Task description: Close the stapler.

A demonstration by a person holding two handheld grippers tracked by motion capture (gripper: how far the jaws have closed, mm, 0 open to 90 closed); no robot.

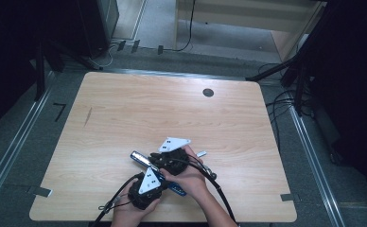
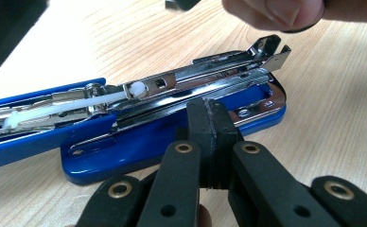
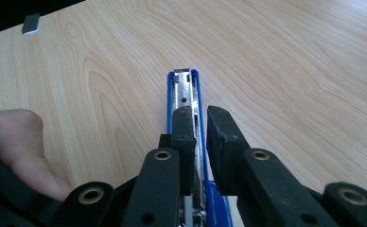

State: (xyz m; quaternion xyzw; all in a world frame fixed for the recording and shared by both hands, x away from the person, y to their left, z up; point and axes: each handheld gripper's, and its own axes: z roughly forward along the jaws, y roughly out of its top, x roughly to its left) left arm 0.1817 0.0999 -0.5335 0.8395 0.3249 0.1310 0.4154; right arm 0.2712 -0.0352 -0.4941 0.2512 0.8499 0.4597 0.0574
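Opened blue stapler (image 2: pixel 139 142) lying on the worktop (image 1: pixel 125 109): left gripper (image 2: pixel 209 127) fingers pressing together at its base, right gripper (image 3: pixel 200 142) fingers standing slightly apart astride the magazine rail (image 3: pixel 187 92) pointing toward twelve o'clock; risking slippage.

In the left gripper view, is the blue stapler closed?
No, the blue stapler lies opened on the wooden table, its chrome staple rail and white pusher exposed above the base.

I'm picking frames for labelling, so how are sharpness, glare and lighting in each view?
High view: table evenly lit, surroundings dark, the stapler small and soft. Left gripper view: bright glints on the stapler's metal rail, the near tool blurred. Right gripper view: wood grain sharp, tool slightly soft.
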